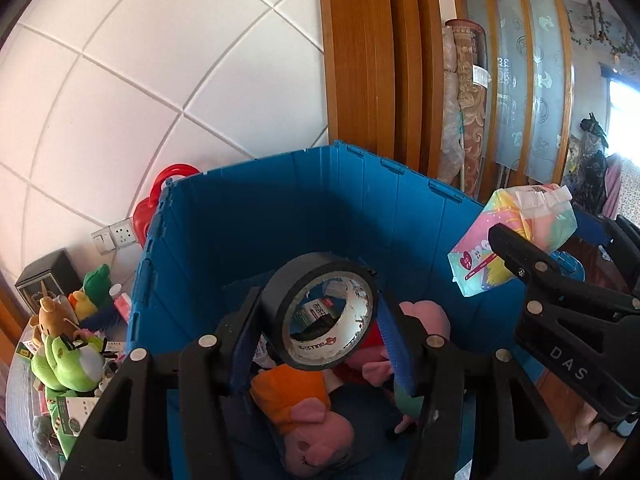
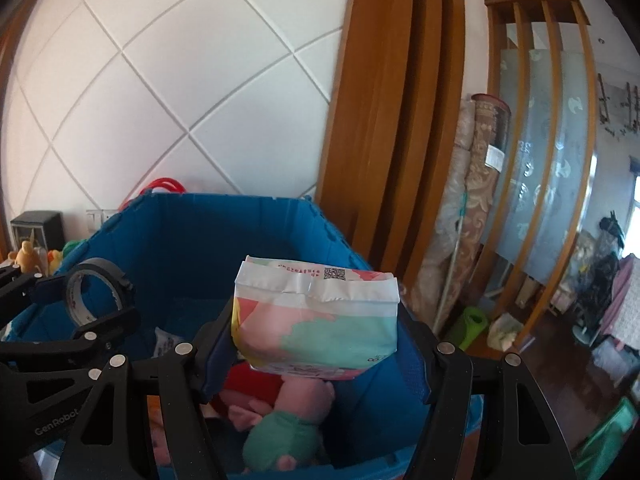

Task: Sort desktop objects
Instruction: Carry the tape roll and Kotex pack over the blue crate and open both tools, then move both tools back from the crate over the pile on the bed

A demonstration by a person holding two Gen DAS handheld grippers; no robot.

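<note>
tape (image 1: pixel 320 312): clamped in left hand-held gripper (image 1: pixel 318 330), over the bin (image 1: pixel 248 220)
pack (image 2: pixel 316 320): clamped in right hand-held gripper (image 2: pixel 320 344), bin straight below, nearer its right wall

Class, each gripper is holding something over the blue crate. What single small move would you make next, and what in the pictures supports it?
Probably open the left gripper so the black tape roll drops. It hangs over the blue crate, above the plush toys already inside. The right gripper, holding the pastel tissue pack above the same crate, could release next.
</note>
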